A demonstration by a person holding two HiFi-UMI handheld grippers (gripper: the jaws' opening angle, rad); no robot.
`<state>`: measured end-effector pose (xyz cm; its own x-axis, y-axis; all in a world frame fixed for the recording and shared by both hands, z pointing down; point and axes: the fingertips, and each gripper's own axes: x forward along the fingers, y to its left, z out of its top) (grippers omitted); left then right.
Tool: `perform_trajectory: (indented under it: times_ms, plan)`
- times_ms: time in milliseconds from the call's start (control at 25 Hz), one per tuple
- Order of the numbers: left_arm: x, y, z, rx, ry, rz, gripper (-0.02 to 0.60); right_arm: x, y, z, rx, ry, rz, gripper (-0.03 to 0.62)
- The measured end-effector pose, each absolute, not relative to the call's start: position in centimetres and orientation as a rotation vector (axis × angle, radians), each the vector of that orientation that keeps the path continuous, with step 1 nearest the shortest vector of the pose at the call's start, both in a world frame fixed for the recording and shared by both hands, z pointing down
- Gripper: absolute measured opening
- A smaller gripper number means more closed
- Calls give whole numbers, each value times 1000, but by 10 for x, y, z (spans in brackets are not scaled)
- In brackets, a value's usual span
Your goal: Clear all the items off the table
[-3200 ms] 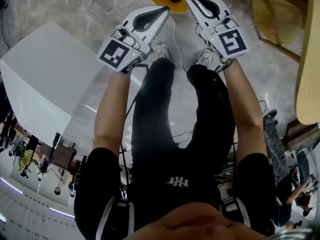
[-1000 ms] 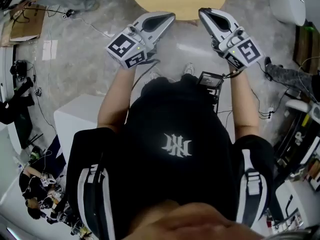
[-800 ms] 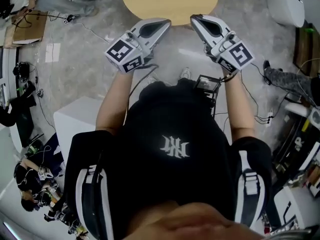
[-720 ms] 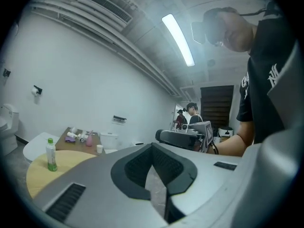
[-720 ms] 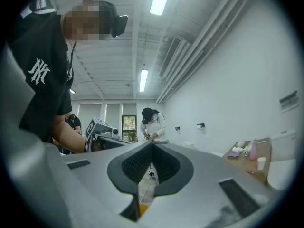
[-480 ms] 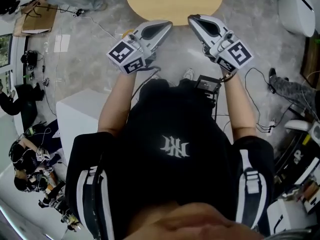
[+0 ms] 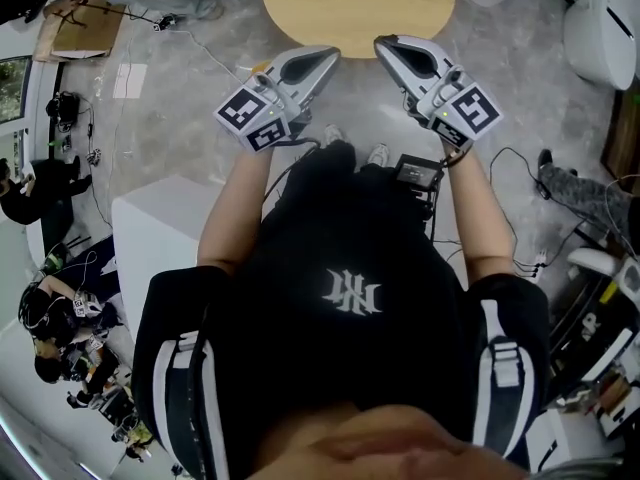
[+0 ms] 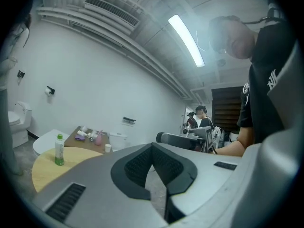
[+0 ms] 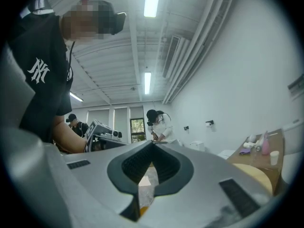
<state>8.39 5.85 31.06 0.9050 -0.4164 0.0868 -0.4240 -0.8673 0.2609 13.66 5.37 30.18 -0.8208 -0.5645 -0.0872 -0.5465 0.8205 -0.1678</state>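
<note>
Left gripper [image 7: 333, 55] and right gripper [image 7: 381, 44] stayed closed, empty, while table [image 7: 358, 8] drew nearer; bottle [image 8: 59, 150] still uncleared.

Open floor [image 7: 357, 93] leads to the round table [image 7: 358, 3], where a green bottle [image 8: 59, 150] stands upright.

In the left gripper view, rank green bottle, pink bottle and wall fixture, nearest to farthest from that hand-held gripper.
1. Green bottle, on the round table, left.
2. Pink bottle, on the brown table behind.
3. Wall fixture, on the back wall.
</note>
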Motion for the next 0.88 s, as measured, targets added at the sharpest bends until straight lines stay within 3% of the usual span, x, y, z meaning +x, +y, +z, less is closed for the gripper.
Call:
perform_trajectory:
  times_ms: [360,640,680,760,880]
  plan:
    - [75,9,325,2786,-577,-47,12,146,-1,311,-1040,2882,-160,9]
    - [28,-34,332,2834,-622,-6,12,106,-61,322,-1049,2963,-126,156]
    - [24,-29,329,2832,-634,-5,12,103,-60,319,-1051,2971,-119,159]
    - [20,1,316,2811,-653,-16,12,101,-39,305,-1063,2982,-116,224]
    - [8,55,301,2785,-680,-17,12,93,-5,286,-1084,2980,-118,251]
